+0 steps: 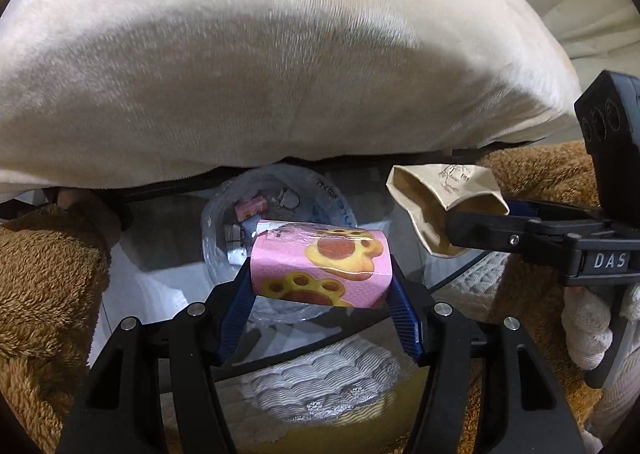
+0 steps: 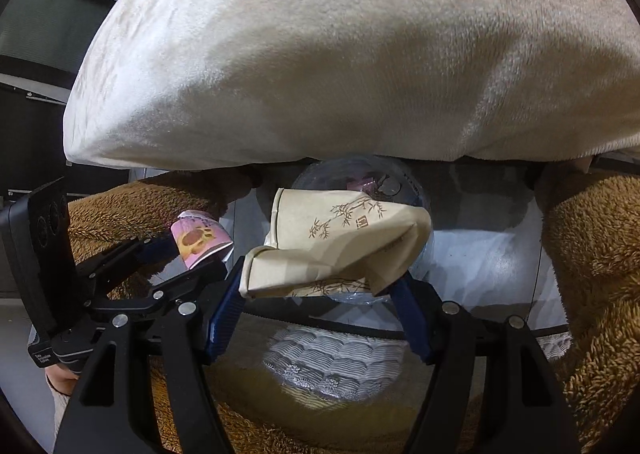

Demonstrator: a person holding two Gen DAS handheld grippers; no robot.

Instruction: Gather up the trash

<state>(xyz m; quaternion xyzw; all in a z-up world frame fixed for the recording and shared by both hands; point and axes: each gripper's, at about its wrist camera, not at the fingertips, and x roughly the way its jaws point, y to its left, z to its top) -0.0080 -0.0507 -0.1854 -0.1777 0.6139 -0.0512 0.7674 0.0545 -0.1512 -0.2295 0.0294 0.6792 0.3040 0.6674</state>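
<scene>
The pink paw-print packet (image 1: 322, 266) is sitting crosswise between the blue pads of the left gripper (image 1: 320, 286), whose jaws are clamping it at both ends. It is hanging just above the clear plastic bag (image 1: 224, 230), which already has scraps inside. The crushed beige paper cup (image 2: 340, 242) is being pinched by the right gripper (image 2: 324, 294), with its jaws pressing the flattened sides, also over the bag mouth.

2 items and 2 tools are crowding 1 opening. Risk: the tools are bumping each other, or the cup is catching the bag rim and folding it shut. The bag is thin and unsupported, so anything released off-centre is probably landing on the glass tabletop (image 1: 160, 278) instead. The cup is only held by a crumpled edge and could be slipping early. The cream cushion (image 1: 280, 53) is overhanging the bag, and brown fleece sleeves (image 2: 592, 254) are hanging close on both sides.
</scene>
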